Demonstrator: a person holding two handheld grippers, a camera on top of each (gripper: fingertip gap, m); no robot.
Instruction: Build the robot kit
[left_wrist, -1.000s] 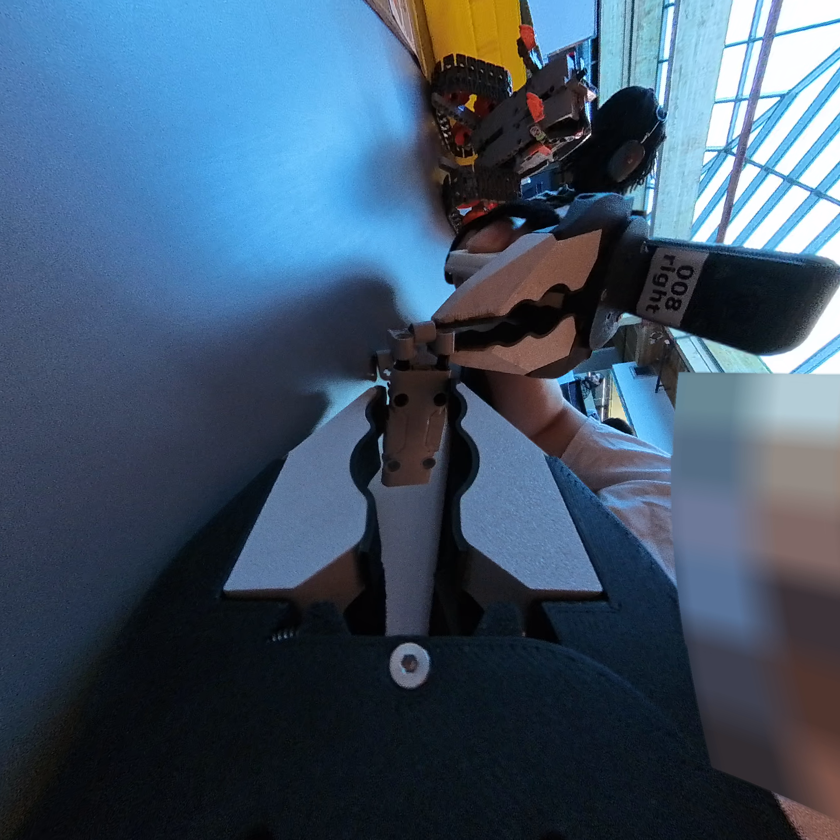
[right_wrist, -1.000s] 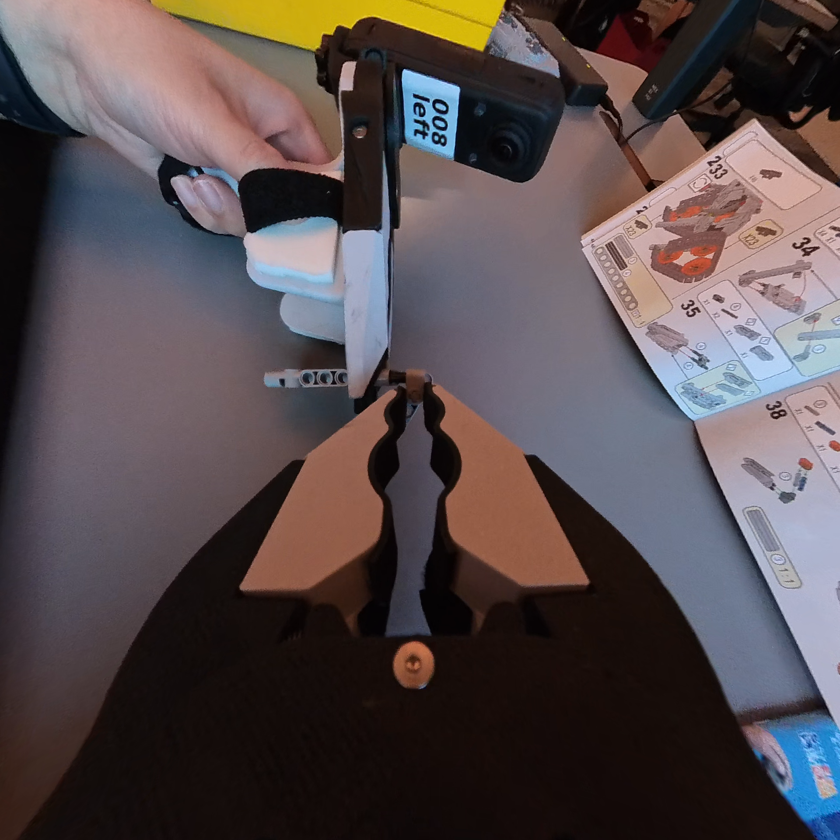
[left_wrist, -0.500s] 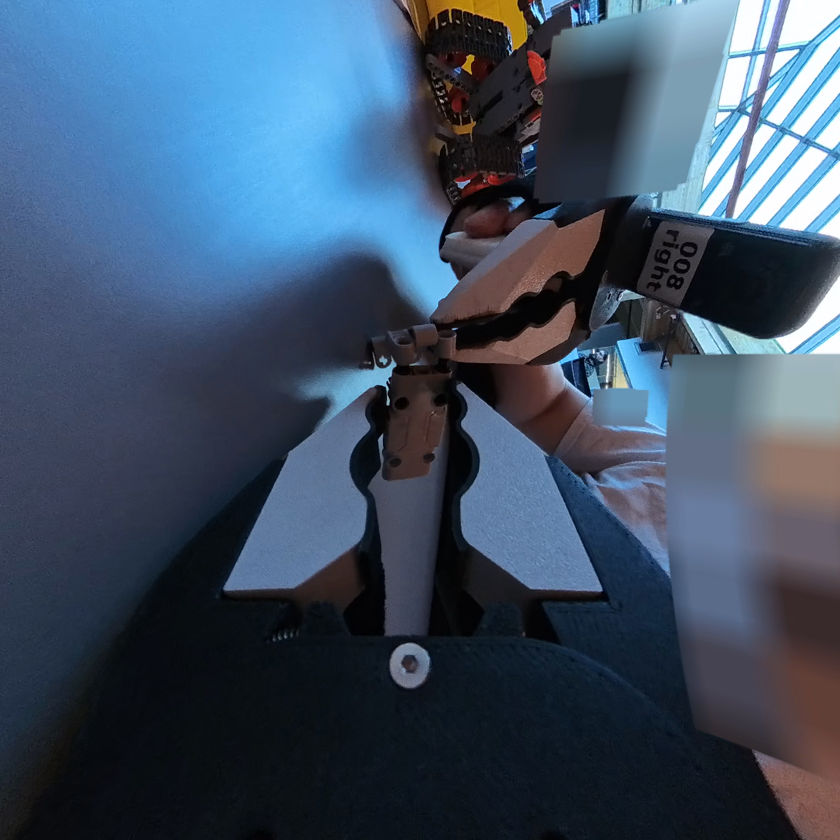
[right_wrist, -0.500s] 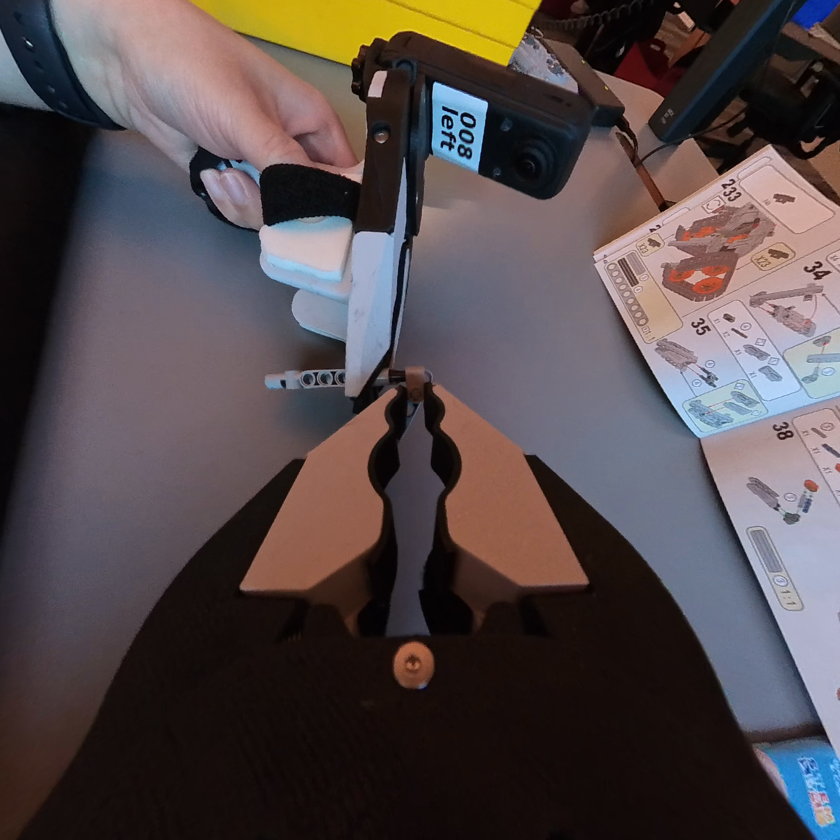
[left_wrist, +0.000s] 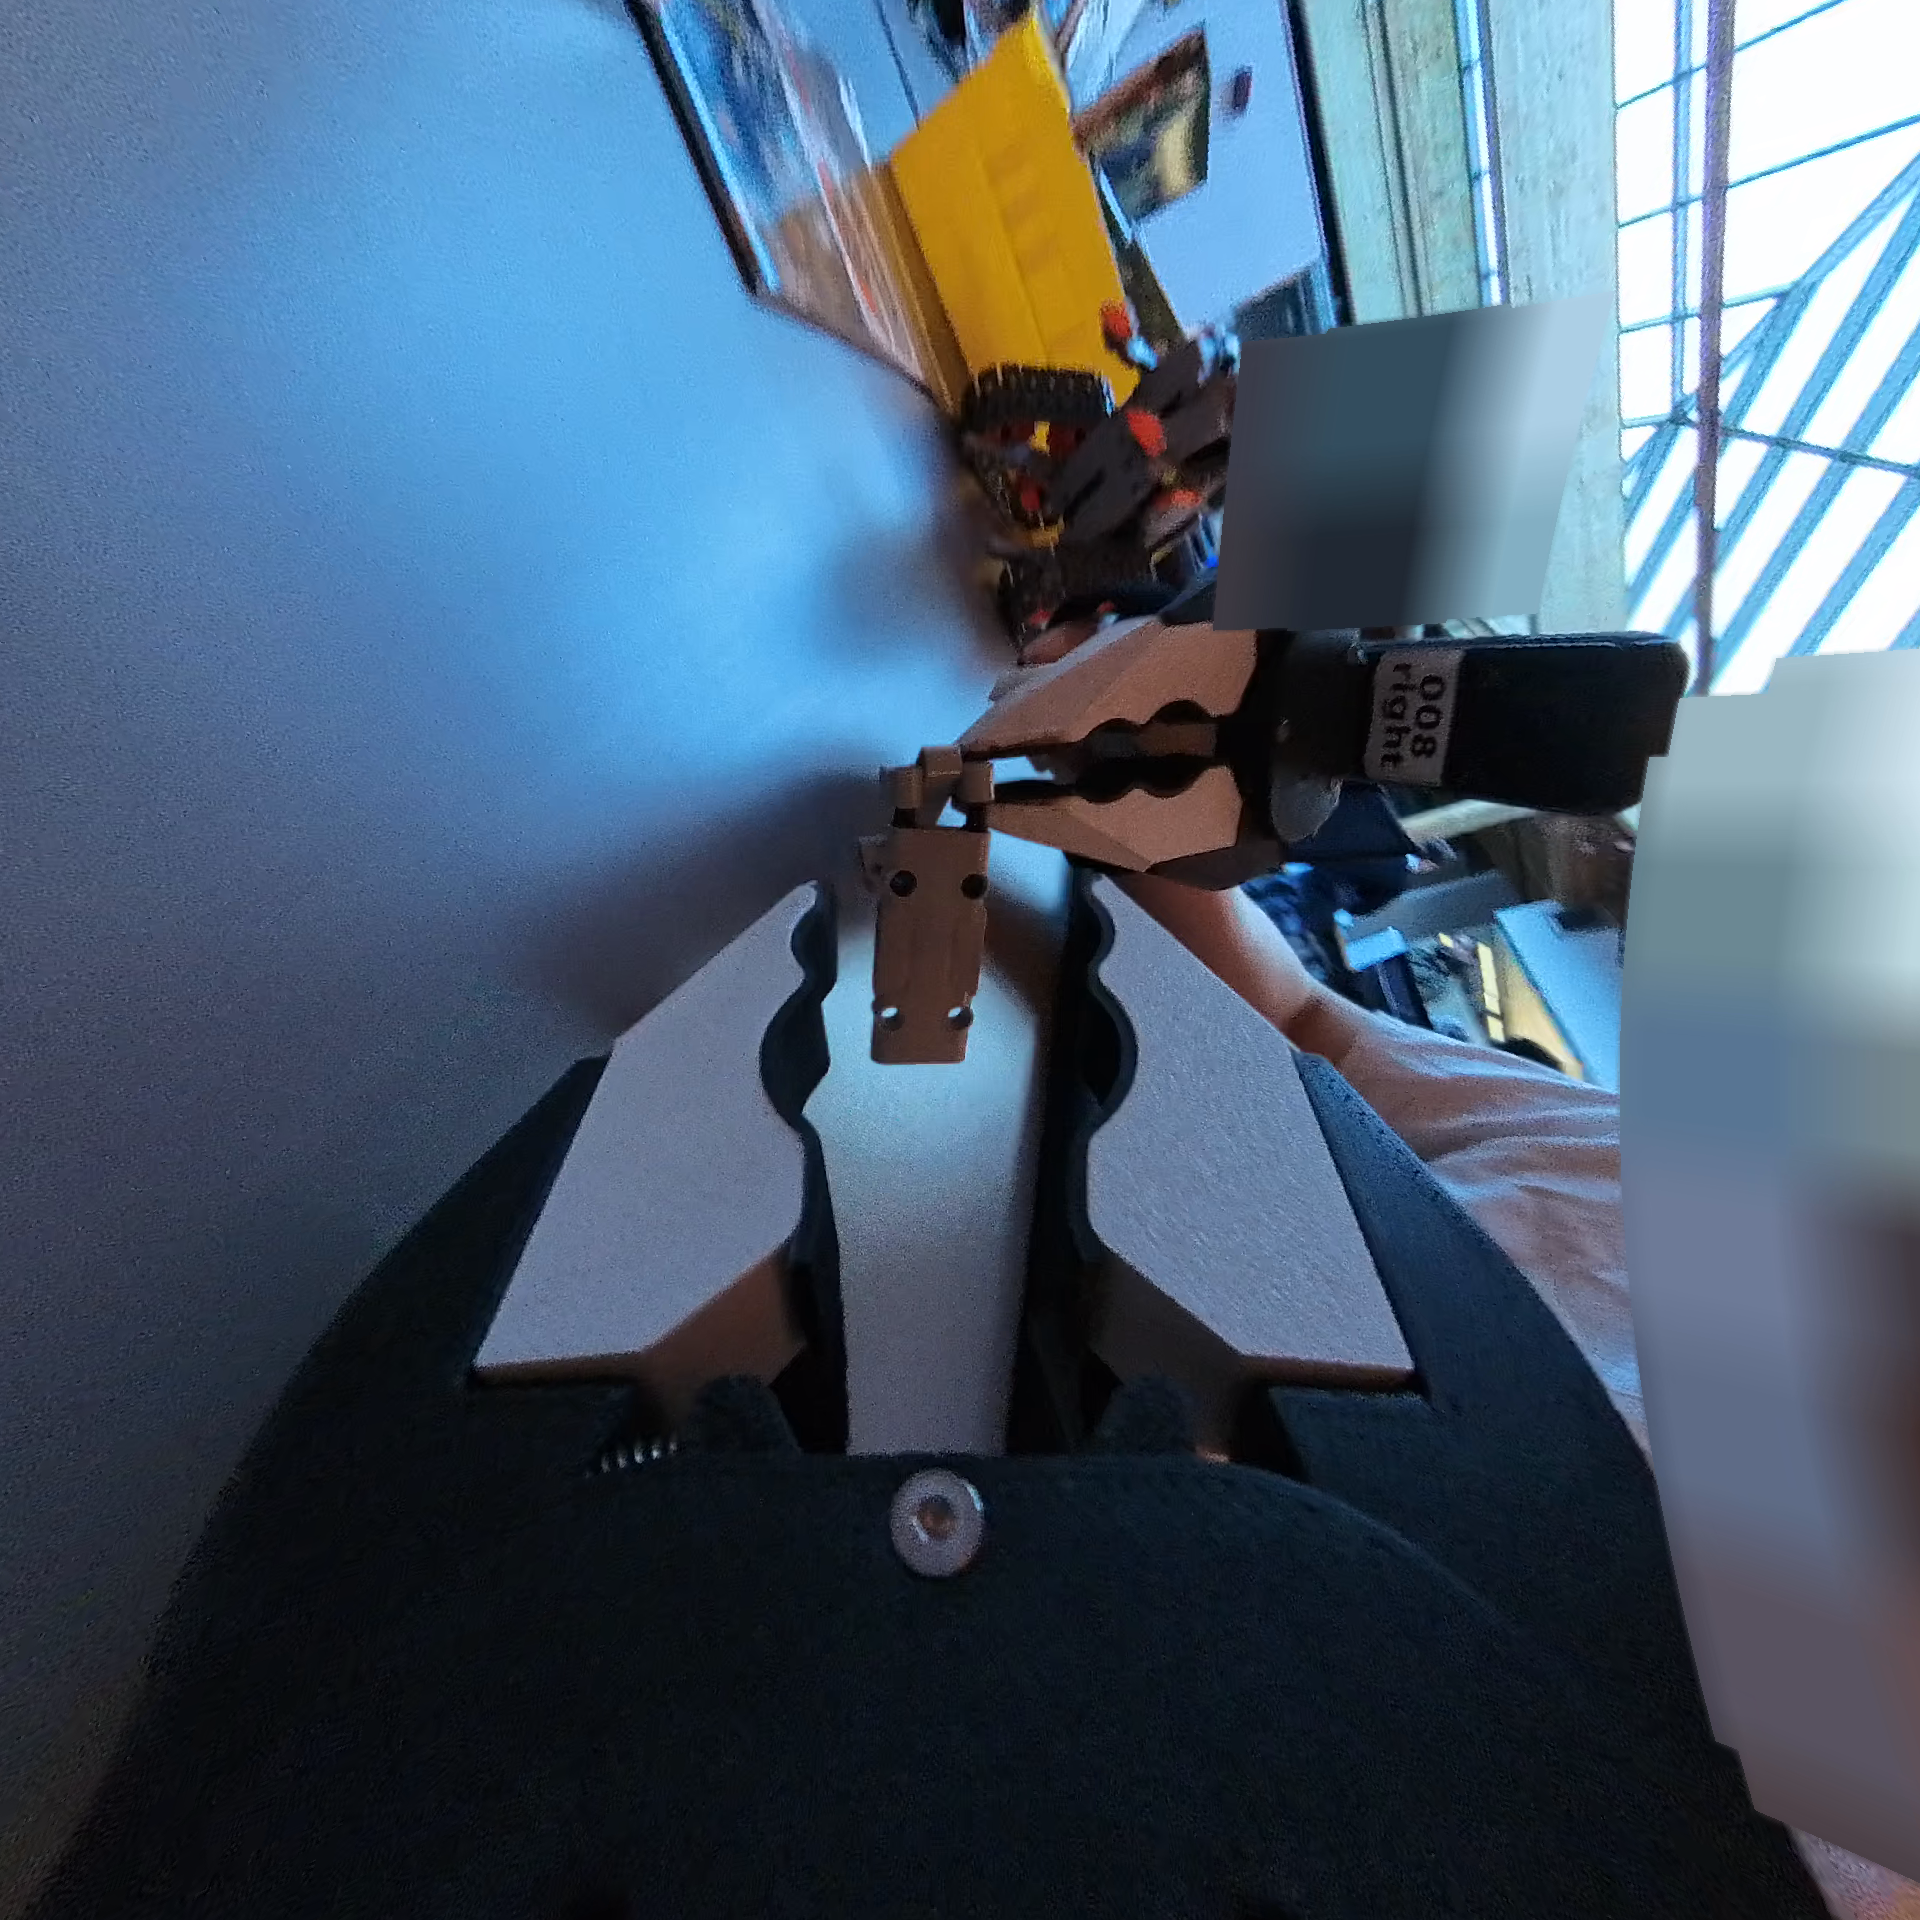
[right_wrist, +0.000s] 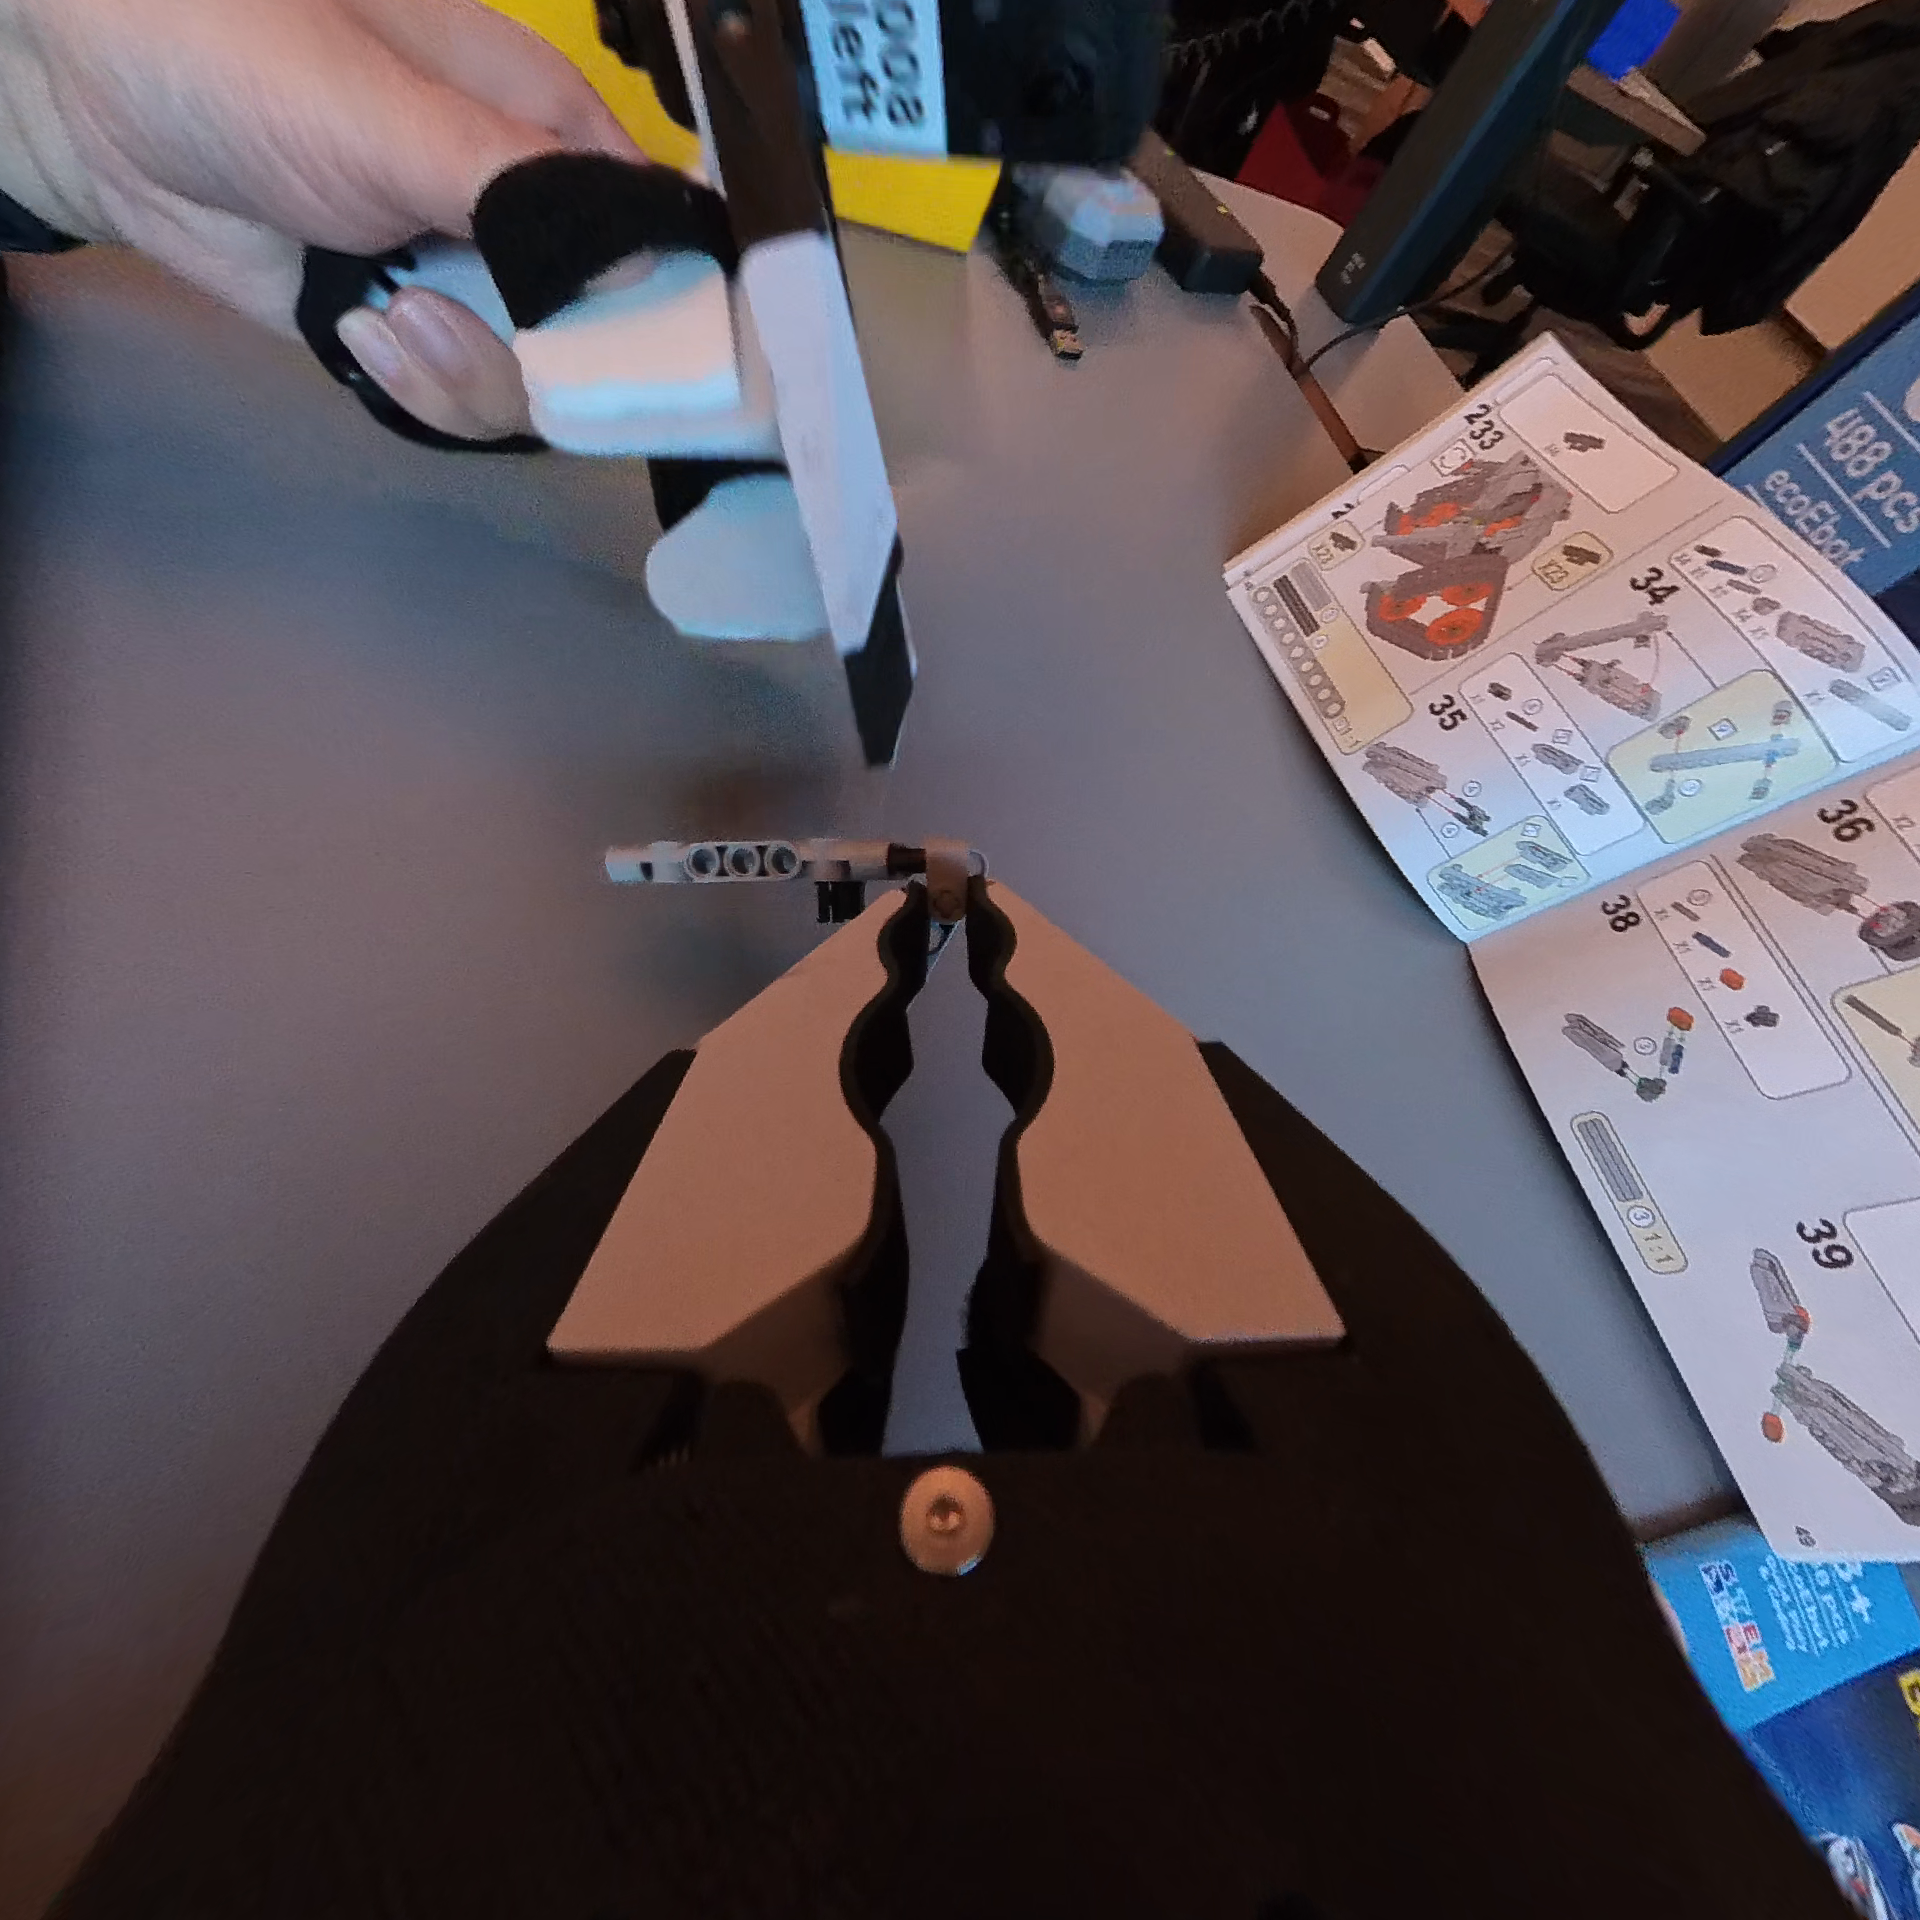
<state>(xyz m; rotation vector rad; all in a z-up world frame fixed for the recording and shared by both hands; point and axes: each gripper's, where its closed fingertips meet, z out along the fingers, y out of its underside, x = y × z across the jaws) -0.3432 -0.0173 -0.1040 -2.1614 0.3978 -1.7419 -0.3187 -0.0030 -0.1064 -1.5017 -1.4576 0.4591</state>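
Observation:
A small grey building-toy assembly (right_wrist: 727, 862), a holed beam with a connector at its end, is held above the grey table (right_wrist: 312, 935). My right gripper (right_wrist: 943, 894) is shut on the connector end. In the left wrist view the same assembly (left_wrist: 925, 956) hangs between the spread fingers of my left gripper (left_wrist: 951, 894) without touching them, and the right gripper (left_wrist: 982, 784) pinches its top from the right. My left gripper (right_wrist: 878, 717) is open and empty, edge-on just above and behind the assembly.
An open instruction booklet (right_wrist: 1558, 727) lies on the table to the right, with blue boxes (right_wrist: 1787, 1642) beside it. A yellow box (left_wrist: 997, 239) and a tracked black-and-orange model (left_wrist: 1081, 468) stand at the far side. A person's hand (right_wrist: 260, 156) holds the left gripper. Only a small space, under 4 cm, lies between the two pairs of fingers.
My left gripper has opened, let go of the grey assembly and drawn back from it. My right gripper still holds the assembly in about the same place.

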